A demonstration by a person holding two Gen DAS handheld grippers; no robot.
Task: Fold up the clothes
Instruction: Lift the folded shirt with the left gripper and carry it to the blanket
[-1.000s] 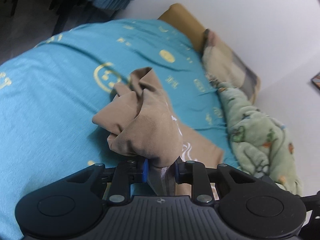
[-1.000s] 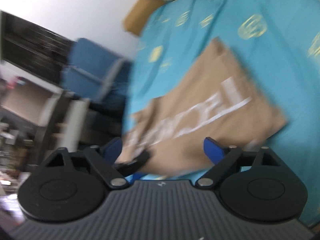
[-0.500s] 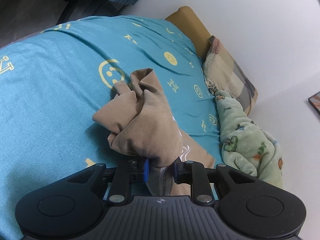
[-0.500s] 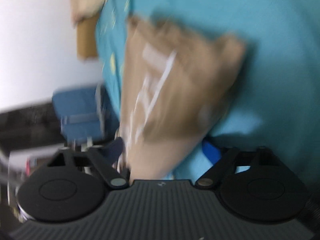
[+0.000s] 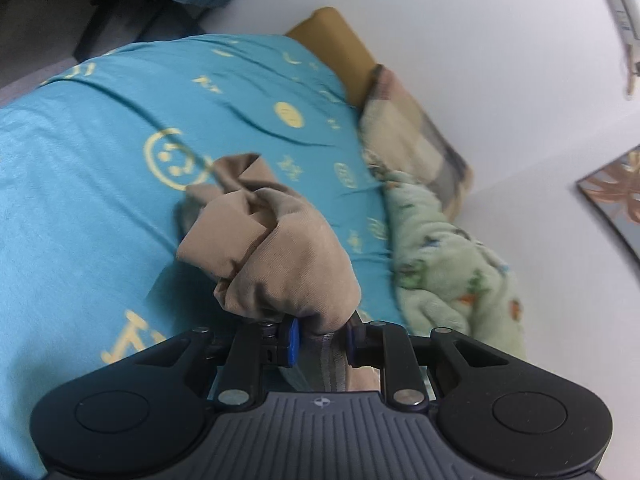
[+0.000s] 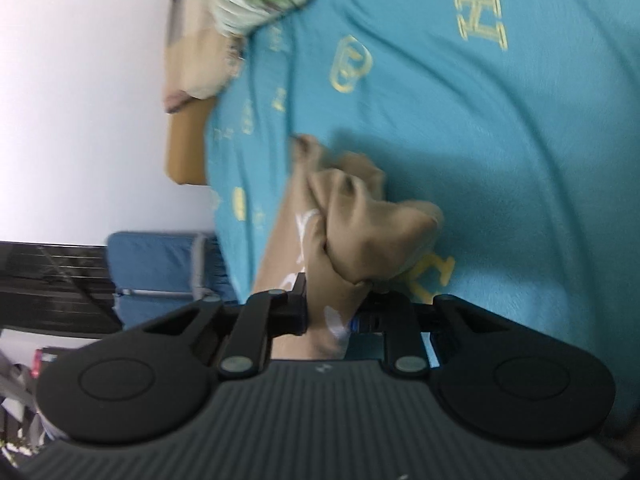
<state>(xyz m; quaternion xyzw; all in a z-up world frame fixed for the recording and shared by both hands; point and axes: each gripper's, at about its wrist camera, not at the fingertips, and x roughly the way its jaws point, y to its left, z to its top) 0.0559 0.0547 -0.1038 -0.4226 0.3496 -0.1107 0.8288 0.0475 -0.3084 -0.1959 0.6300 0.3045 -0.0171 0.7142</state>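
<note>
We hold a tan knit garment bunched above the bed, its soft jersey cloth gathered into rounded, knotted lumps with deep creases. Our left gripper is clamped on one wad of it, the blue-padded fingertips pressing the fabric from both sides, with a grey ribbed edge of the cloth showing just beneath them. Our right gripper is likewise closed on another handful of the same garment, where white printed lettering runs across the smoother stretch that trails down to the left. Under the garment lies the teal bedsheet, a finely woven cover with long shallow wrinkles and yellow printed motifs, among them a smiley face and a letter H. At the far side of the bed, a fluffy pale green fleece blanket with small coloured figures lies heaped, touching a checked beige pillow. A brown headboard stands against the plain white wall, and a blue chair sits beside the bed.
</note>
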